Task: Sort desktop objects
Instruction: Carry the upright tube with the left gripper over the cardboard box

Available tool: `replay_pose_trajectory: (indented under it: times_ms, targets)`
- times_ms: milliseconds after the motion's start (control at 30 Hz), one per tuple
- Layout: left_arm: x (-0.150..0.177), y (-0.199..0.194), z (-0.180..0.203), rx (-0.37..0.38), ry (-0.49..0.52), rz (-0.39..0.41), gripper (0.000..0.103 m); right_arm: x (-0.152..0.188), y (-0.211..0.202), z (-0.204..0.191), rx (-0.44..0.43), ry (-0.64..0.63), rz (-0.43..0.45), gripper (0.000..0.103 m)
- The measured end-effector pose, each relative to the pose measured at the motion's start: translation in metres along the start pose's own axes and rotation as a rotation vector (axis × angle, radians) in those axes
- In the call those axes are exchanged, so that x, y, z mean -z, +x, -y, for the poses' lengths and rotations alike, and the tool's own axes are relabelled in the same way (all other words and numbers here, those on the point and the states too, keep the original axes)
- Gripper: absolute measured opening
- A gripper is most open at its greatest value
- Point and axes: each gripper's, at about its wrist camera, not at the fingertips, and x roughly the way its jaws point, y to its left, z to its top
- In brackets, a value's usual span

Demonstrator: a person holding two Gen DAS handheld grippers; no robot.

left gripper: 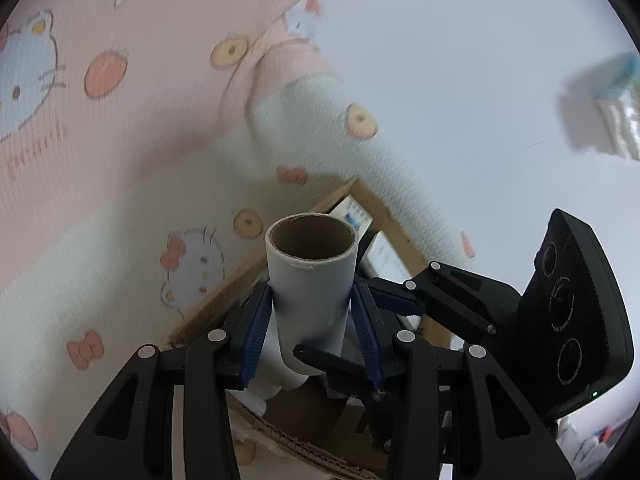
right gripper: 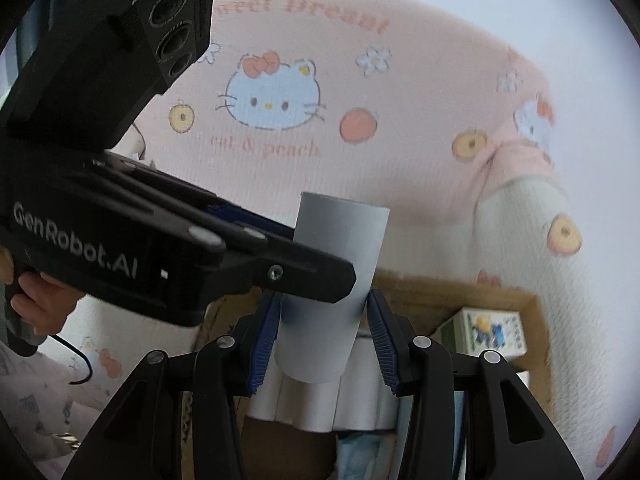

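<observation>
A white cardboard tube [left gripper: 310,292] with a brown hollow core stands upright between the blue pads of my left gripper [left gripper: 312,312], which is shut on it. The same tube shows in the right wrist view [right gripper: 332,280]. My right gripper [right gripper: 324,336] sits around the tube's lower part; its left pad looks to touch the tube and its right pad stands slightly off it. The left gripper's black body [right gripper: 140,240] reaches in from the left. The tube is held above an open cardboard box [right gripper: 532,320].
The box holds several more white tubes [right gripper: 312,404], a small printed carton [right gripper: 488,332] and blue items. A person in a pink and white Hello Kitty top [right gripper: 280,92] stands right behind the box. A tissue pack [left gripper: 616,120] lies on the white surface.
</observation>
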Motion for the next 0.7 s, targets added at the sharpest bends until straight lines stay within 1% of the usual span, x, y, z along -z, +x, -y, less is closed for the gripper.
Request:
replay_pose_trajectory:
  times_ms: [67, 100, 167, 233, 267, 333, 400, 467, 567, 700]
  targets:
    - [-0.003, 0.01, -0.001, -0.029, -0.029, -0.055, 0.045, 0.001, 0.006, 0.011, -0.05, 0.033, -0.016, 0.042]
    - [-0.005, 0.017, -0.003, -0.033, -0.065, -0.085, 0.045, 0.003, 0.011, 0.019, -0.08, 0.058, -0.028, 0.042]
    - [-0.004, 0.027, -0.006, -0.032, -0.137, -0.14, 0.045, 0.005, 0.016, 0.028, -0.105, 0.096, -0.047, 0.042]
    - [-0.005, 0.039, -0.006, -0.039, -0.192, -0.196, 0.045, 0.009, 0.014, 0.029, -0.117, 0.097, -0.054, 0.042]
    - [-0.005, 0.044, -0.004, -0.046, -0.201, -0.213, 0.045, 0.012, 0.015, 0.032, -0.12, 0.09, -0.061, 0.042]
    - [-0.005, 0.055, 0.003, -0.079, -0.189, -0.245, 0.045, 0.018, 0.017, 0.037, -0.125, 0.097, -0.086, 0.042]
    - [-0.006, 0.065, 0.012, -0.115, -0.167, -0.269, 0.045, 0.026, 0.018, 0.04, -0.137, 0.121, -0.115, 0.042]
    - [-0.005, 0.076, 0.018, -0.141, -0.172, -0.303, 0.045, 0.036, 0.018, 0.049, -0.144, 0.152, -0.13, 0.042]
    - [-0.001, 0.083, 0.019, -0.177, -0.218, -0.341, 0.045, 0.043, 0.019, 0.057, -0.166, 0.19, -0.146, 0.041]
    - [0.01, 0.096, 0.009, -0.247, -0.306, -0.392, 0.045, 0.052, 0.03, 0.061, -0.244, 0.214, -0.195, 0.04]
